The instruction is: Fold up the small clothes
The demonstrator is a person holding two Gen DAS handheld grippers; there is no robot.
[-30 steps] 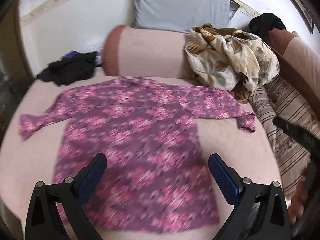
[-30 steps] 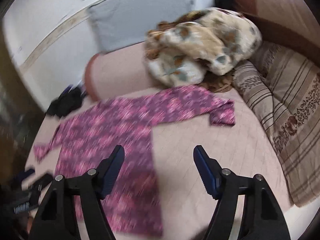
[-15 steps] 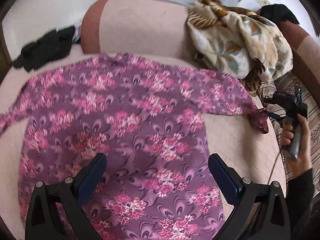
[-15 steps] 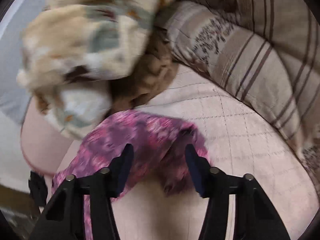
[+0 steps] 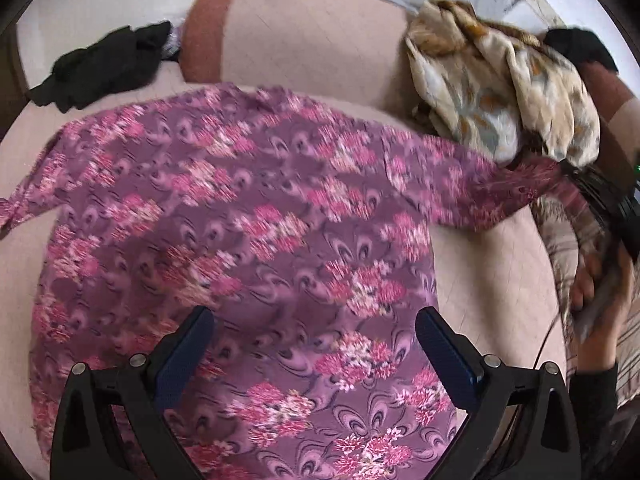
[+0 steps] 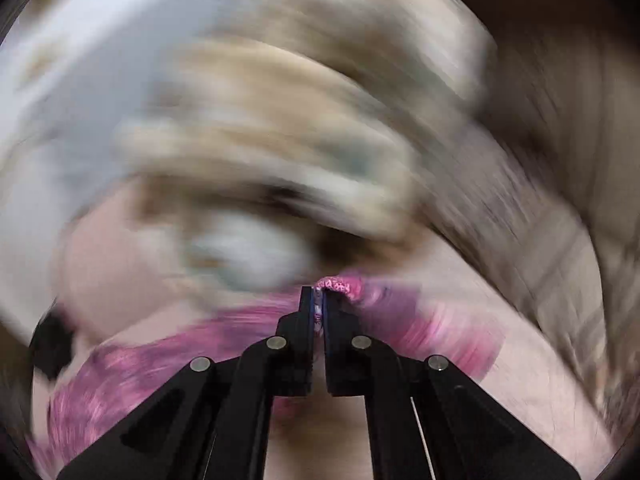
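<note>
The right hand-held gripper [image 6: 318, 300] is pressed together on the cuff of the right sleeve [image 5: 520, 192] of the purple flowered shirt [image 5: 248, 240], pinching a small bunch of cloth. The left hand-held gripper [image 5: 314, 344] hangs spread wide above the shirt's near hem, gripping nothing. The shirt lies flat on the pink bed [image 5: 492, 280], collar at the far side. It looks thin, light and limp, so it should drape and slide easily; cuffs, shoulder seams and hem corners seem the surest holds.
</note>
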